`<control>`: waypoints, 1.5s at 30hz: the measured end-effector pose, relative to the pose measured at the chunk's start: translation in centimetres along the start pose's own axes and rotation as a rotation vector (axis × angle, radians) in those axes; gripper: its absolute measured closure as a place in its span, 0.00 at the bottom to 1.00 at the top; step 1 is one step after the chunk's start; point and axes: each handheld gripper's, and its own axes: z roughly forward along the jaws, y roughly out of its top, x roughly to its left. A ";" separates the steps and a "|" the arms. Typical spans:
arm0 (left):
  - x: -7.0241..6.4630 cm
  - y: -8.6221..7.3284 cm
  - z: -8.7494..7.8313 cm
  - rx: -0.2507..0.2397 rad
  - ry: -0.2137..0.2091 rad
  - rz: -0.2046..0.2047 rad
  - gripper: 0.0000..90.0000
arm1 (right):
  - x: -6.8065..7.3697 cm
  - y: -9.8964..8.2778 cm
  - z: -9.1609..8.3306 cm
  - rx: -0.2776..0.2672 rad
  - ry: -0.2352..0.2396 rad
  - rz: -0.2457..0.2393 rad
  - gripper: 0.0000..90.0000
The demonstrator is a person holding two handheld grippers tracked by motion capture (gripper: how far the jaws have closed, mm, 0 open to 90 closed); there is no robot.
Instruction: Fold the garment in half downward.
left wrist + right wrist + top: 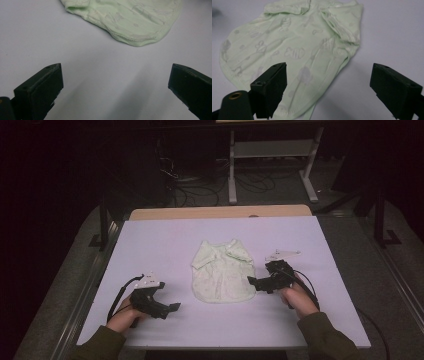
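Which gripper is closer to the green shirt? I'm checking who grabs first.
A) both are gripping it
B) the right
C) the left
B: the right gripper sits at the shirt's edge, jaws open, while the left gripper rests apart on the table.

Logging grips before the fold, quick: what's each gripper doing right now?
Left gripper: open, holding nothing, short of the green baby shirt.
Right gripper: open, at the shirt's edge, not gripping.

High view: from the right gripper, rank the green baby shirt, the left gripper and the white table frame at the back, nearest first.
1. Green baby shirt: just left of the right gripper.
2. Left gripper: across the shirt, near front edge.
3. White table frame: far back, on the floor.
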 end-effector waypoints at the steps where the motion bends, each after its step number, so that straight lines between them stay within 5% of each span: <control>1: 0.0 0.0 0.0 0.000 0.000 0.000 0.00 | 0.0 -0.2 -0.1 0.000 0.002 0.001 0.15; 17: 0.0 0.1 -0.1 0.000 -0.010 0.002 0.00 | 0.2 -3.1 -1.6 0.029 -0.030 -0.046 0.15; 32: 0.0 0.5 -0.1 -0.006 -0.018 -0.010 0.00 | 0.2 -5.2 -3.3 0.029 -0.054 -0.025 0.15; 45: -0.2 0.8 0.1 0.022 -0.009 0.049 0.00 | 0.3 -6.1 -3.7 0.050 -0.048 -0.035 0.15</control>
